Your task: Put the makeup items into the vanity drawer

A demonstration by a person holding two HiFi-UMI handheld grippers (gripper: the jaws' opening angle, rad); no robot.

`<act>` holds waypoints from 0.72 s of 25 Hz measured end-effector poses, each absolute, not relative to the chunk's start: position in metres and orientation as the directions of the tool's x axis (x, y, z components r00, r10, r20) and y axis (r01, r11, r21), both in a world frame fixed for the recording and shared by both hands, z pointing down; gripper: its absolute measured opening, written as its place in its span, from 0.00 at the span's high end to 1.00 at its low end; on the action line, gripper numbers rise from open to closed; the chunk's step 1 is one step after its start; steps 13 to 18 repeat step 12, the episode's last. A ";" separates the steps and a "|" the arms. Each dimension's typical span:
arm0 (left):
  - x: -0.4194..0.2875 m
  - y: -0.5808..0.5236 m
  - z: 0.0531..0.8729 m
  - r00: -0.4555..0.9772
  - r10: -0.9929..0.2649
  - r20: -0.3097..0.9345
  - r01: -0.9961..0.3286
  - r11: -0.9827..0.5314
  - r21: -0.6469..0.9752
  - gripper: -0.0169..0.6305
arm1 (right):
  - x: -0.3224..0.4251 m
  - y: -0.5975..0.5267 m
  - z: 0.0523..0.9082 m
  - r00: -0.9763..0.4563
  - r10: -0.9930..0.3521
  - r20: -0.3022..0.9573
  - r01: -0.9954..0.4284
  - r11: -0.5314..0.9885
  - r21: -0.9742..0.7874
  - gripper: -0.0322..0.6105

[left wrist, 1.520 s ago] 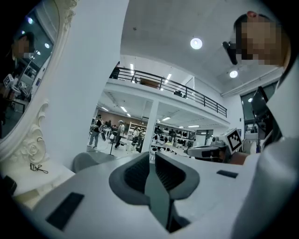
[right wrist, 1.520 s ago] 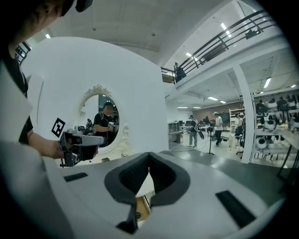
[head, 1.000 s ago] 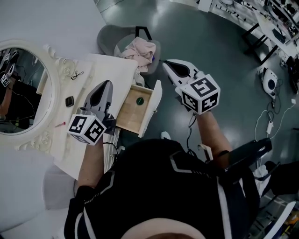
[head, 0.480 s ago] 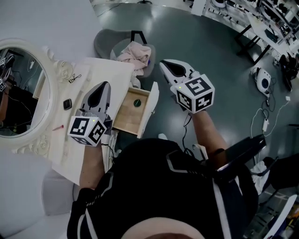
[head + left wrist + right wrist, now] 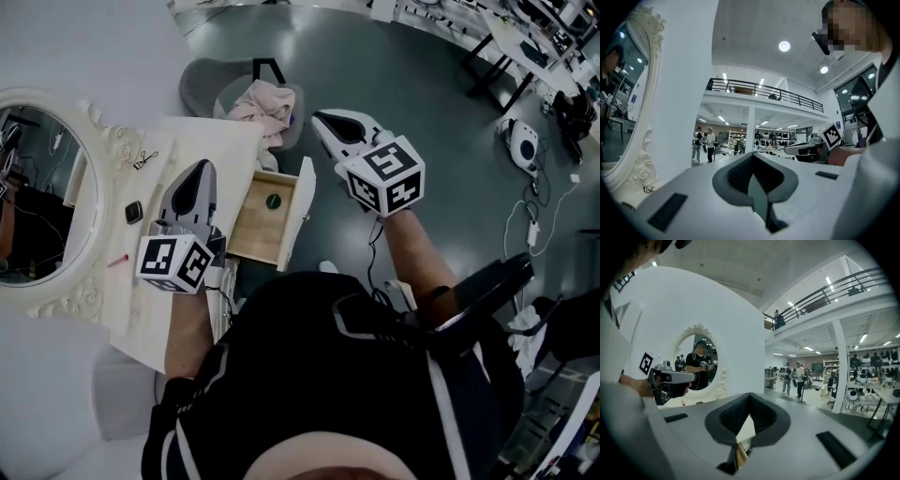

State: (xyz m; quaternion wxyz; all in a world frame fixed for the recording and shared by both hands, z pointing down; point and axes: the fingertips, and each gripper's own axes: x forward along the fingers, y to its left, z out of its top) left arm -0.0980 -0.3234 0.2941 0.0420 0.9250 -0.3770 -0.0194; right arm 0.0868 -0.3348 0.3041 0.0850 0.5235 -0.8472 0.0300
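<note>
The white vanity (image 5: pixel 225 150) has its wooden drawer (image 5: pixel 251 234) pulled out, with a dark green round item (image 5: pixel 273 200) lying inside at the far end. On the tabletop lie a small black compact (image 5: pixel 134 212), a red stick (image 5: pixel 118 262) and a black clip (image 5: pixel 145 160). My left gripper (image 5: pixel 202 166) hovers over the tabletop just left of the drawer, shut and empty (image 5: pixel 751 158). My right gripper (image 5: pixel 323 118) hangs beyond the drawer's right side, above the floor, jaws together with nothing between them (image 5: pixel 749 398).
An oval mirror (image 5: pixel 37 197) in an ornate white frame stands at the vanity's left. A grey bin (image 5: pixel 202 80) holding pink cloth (image 5: pixel 262 98) sits just beyond the table. Cables and a black stand lie on the floor at right.
The view has drifted slightly, so everything sits a little higher and further left in frame. Both grippers keep nearly the same places relative to the drawer; neither has taken hold of anything.
</note>
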 end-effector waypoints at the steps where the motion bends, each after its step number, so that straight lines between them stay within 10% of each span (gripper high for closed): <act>1: -0.098 -0.323 0.294 0.713 -0.702 -0.003 -0.698 -0.710 0.093 0.97 | 0.087 -0.335 0.304 -0.436 -0.883 0.176 -0.892 0.449 0.042 0.94; 18: -0.109 -0.328 0.303 0.674 -0.738 0.029 -0.735 -0.666 0.128 0.97 | 0.087 -0.333 0.307 -0.421 -0.888 0.184 -0.900 0.435 0.040 0.94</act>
